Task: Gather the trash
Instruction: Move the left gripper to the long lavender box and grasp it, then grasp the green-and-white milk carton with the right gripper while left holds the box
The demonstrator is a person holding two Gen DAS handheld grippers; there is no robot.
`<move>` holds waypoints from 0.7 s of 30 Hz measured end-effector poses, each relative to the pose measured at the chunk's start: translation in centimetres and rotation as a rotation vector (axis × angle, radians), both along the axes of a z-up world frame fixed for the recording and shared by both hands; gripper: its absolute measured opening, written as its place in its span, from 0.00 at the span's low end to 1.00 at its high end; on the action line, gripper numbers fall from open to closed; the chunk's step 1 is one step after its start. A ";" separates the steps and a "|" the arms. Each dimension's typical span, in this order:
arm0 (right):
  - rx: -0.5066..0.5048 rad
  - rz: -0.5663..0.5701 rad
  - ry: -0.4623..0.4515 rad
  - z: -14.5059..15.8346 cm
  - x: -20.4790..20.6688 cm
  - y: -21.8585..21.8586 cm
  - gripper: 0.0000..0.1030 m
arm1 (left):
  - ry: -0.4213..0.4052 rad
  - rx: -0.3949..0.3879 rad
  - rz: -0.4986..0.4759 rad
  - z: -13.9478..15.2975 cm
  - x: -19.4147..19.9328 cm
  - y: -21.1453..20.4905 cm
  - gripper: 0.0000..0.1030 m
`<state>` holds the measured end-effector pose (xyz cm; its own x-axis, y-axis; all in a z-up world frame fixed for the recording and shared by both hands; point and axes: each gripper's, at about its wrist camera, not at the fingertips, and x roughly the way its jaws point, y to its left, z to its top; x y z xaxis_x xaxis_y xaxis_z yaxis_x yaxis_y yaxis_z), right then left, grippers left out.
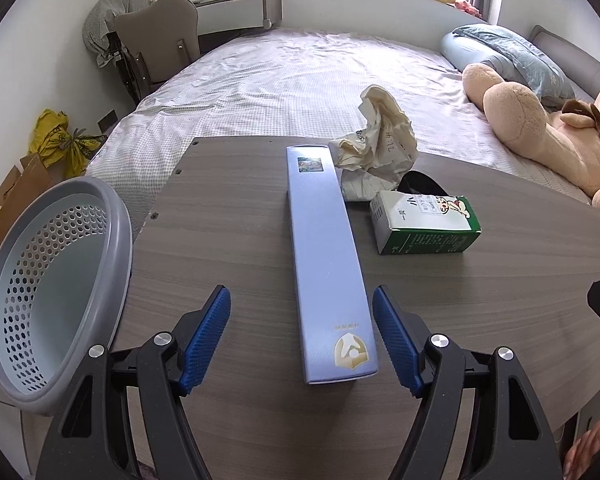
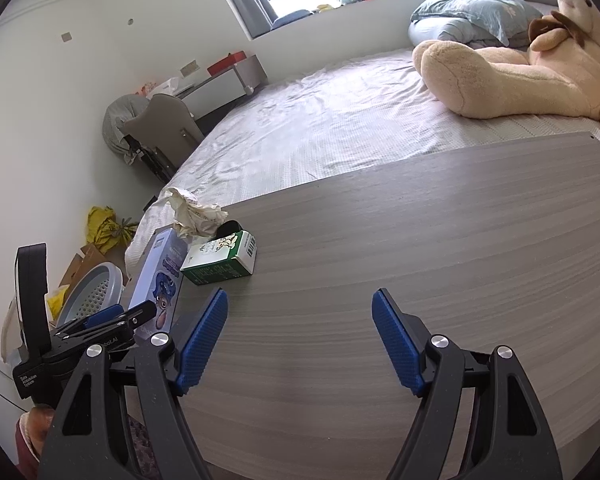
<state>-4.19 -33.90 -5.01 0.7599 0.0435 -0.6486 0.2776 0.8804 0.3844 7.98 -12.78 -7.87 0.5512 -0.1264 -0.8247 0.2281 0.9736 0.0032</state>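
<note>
Left gripper: jaws apart, blue ribbed pads on either side of the near end of a long blue box, with clear gaps on both sides; no contact. The box lies flat on the grey wood-grain tabletop, its length running away from the camera. Beyond its far end, to the right, sits a wad of crumpled paper. Just in front of the paper lies a green-and-white carton on its side, with a dark object partly hidden between the two. A grey perforated basket stands at the table's left edge, near the left finger.

Right gripper: jaws apart, nothing between them, over bare tabletop well right of the trash. Behind the table are a bed and a large teddy bear.
</note>
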 end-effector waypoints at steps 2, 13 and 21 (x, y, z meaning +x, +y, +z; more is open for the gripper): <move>0.000 0.001 0.004 -0.1 0.1 0.0 0.71 | 0.005 -0.002 0.000 -0.3 0.6 -0.3 0.68; -0.011 0.024 0.032 -0.6 1.5 0.9 0.71 | 0.022 -0.006 -0.018 -1.2 3.1 -1.1 0.64; -0.020 0.027 0.055 -0.9 3.1 1.9 0.71 | 0.036 -0.045 -0.024 -1.5 3.6 0.0 0.30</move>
<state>-1.10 -32.04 -5.93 0.7219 0.0502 -0.6902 0.2740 0.8951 0.3516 11.63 -12.83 -9.40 0.5174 -0.1767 -0.8373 0.2510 0.9668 -0.0489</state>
